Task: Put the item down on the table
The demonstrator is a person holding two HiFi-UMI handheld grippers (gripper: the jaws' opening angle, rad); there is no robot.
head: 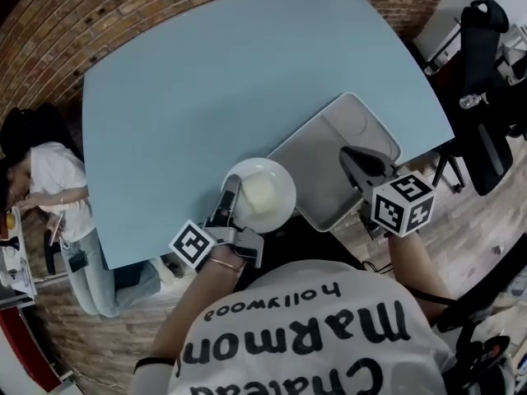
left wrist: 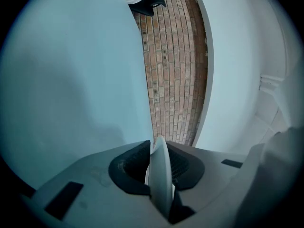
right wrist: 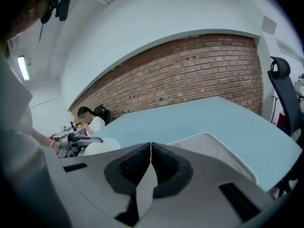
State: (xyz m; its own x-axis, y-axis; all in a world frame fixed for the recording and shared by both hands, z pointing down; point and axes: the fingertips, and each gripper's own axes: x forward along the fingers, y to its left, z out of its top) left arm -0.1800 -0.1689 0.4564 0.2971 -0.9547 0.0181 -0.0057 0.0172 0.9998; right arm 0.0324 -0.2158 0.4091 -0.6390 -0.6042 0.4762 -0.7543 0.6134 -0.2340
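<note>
We see left tongs (head: 228,197) clamping plate (head: 263,192) by rim; thin grip could slip, plate falling short of counter (head: 206,81) ahead; right tongs (right wrist: 151,161) closed, empty.

table (head: 206,81) bare far and left; tray (head: 325,159) occupies near right edge.

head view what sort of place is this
Likely an office or shared workroom: a large pale blue table, a black office chair beside it, and a brick wall behind.

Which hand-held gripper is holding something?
The left hand-held gripper, clamped on the rim of the white dish; the right hand-held gripper is shut on nothing.
</note>
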